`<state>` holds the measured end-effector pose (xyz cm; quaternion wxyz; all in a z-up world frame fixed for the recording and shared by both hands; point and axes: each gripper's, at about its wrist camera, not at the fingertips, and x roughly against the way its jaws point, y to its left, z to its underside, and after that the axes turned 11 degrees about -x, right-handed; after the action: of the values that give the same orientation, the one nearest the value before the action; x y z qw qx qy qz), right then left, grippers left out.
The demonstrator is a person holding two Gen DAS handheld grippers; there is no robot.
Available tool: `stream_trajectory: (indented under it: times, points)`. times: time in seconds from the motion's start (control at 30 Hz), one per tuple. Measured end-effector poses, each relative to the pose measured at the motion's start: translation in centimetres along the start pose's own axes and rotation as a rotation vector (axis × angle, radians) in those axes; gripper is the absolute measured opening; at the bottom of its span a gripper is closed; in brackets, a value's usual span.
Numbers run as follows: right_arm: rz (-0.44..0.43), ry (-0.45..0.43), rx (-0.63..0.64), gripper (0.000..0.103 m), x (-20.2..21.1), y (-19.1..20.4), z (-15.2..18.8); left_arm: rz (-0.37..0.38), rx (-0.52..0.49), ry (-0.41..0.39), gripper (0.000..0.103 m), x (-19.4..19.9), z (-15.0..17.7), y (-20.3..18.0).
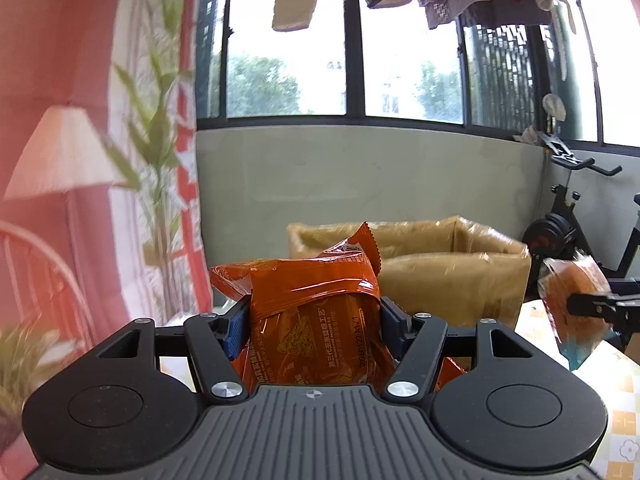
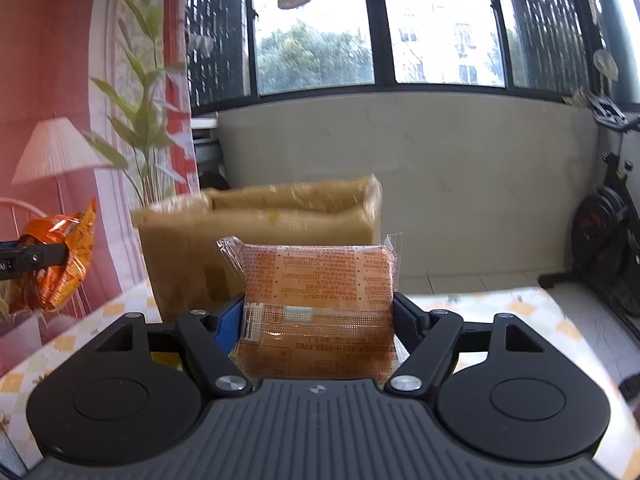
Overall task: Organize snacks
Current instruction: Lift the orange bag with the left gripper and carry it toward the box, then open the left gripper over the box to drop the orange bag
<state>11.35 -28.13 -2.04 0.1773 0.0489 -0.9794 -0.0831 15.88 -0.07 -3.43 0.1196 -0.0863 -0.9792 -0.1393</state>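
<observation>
My left gripper [image 1: 314, 322] is shut on an orange chip bag [image 1: 316, 312] and holds it up in the air. The same bag [image 2: 60, 258] shows at the far left of the right wrist view. My right gripper [image 2: 318, 320] is shut on a flat clear-wrapped orange snack packet [image 2: 318, 300]. That packet [image 1: 572, 308] shows at the right of the left wrist view, held by the right gripper [image 1: 576, 303]. An open cardboard box [image 1: 440, 256] wrapped in tape stands on the table just beyond both grippers; it also shows in the right wrist view [image 2: 260, 224].
The table [image 2: 520, 308] has a yellow-and-white checked cloth. An exercise bike [image 1: 576, 216] stands to the right. A pink backdrop with a lamp picture [image 2: 52, 152] and a green plant [image 2: 140, 120] are on the left. Windows and hanging laundry are behind.
</observation>
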Motion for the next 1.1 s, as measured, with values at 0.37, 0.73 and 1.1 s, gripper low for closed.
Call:
stream_trajectory:
  times: [0.37,0.73,1.1]
  points:
    - [-0.067,-0.096,0.026,0.076,-4.5,0.4,-6.9,0.017,-0.042,-0.035,0.067,-5.2,-6.7,-1.6]
    - [-0.086,-0.098,0.094,0.076,-12.3,2.2,-10.3,-0.028,-0.095,0.061,0.067,-13.6,-11.5,-3.9]
    - [-0.037,0.042,-0.004,0.077,-17.7,1.6,-9.2,0.008,-0.092,0.167,0.077,-18.9,-10.6,-4.4]
